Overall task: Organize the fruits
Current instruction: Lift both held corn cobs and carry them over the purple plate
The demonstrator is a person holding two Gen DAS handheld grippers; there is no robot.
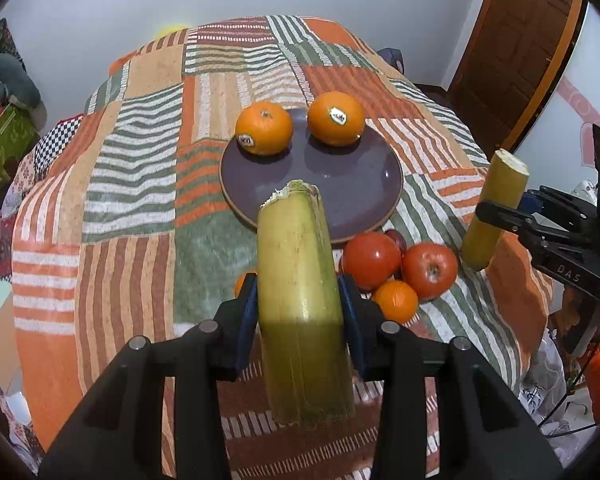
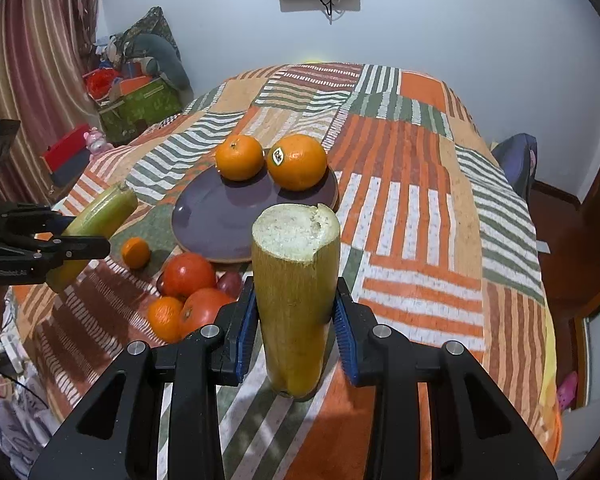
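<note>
My left gripper (image 1: 298,296) is shut on a thick yellow-green cane piece (image 1: 300,320), held above the bedspread with its torn end toward the purple plate (image 1: 340,188). My right gripper (image 2: 296,312) is shut on a second cane piece (image 2: 294,280) whose white cut end faces up. Each gripper shows in the other's view: the right gripper (image 1: 500,216) at the right edge, the left gripper (image 2: 80,236) at the left. Two stickered oranges (image 1: 264,128) (image 1: 336,119) sit on the plate's far side. Beside the plate lie two tomatoes (image 1: 370,260) (image 1: 430,270), a small orange (image 1: 396,302) and a dark plum (image 1: 396,240).
Everything lies on a bed with a striped patchwork cover (image 1: 132,184). Another small orange (image 2: 136,253) rests apart, left of the tomatoes. Boxes and soft toys (image 2: 140,92) are piled by the curtain at the left, and a wooden door (image 1: 516,52) stands at the right.
</note>
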